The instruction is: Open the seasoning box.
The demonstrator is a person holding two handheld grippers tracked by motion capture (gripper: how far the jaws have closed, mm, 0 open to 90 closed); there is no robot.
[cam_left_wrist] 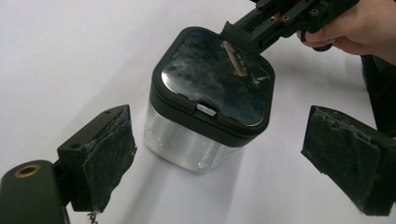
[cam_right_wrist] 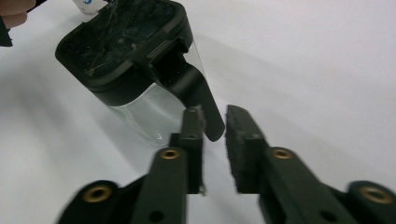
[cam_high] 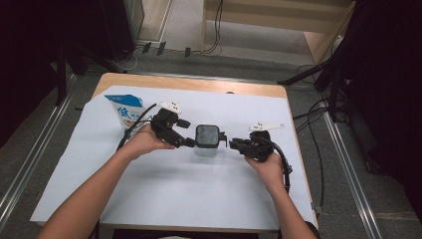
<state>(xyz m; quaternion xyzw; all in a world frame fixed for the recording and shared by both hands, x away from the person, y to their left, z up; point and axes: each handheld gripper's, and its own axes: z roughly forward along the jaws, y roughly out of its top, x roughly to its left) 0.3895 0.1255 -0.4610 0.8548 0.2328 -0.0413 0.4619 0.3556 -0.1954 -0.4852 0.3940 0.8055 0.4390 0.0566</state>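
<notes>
A: High view: the clear jug (cam_high: 207,142) with a black lid stands upright mid-sheet on the white table cover (cam_high: 164,199), between the left gripper (cam_high: 185,141) and the right gripper (cam_high: 234,145). A blue-and-white carton (cam_high: 125,110) stands at the far left of the sheet, behind the left hand.

B: Left gripper view adds the lid (cam_left_wrist: 217,84) detail: glossy and smudged, with a small pale tab at its near edge. That gripper's jaws stand wide apart, one either side of the jug, pads clear of it.

A: Contents?

B: The transparent body looks empty, as far as either close view tells.

A: Right gripper view gives the handle (cam_right_wrist: 196,91): a black strap running down from the lid rim. Its lower end sits between the nearly closed jaws; small gaps show, so no firm clamp.

B: Long axis vertical, lid up; handle points toward the right gripper.
</notes>
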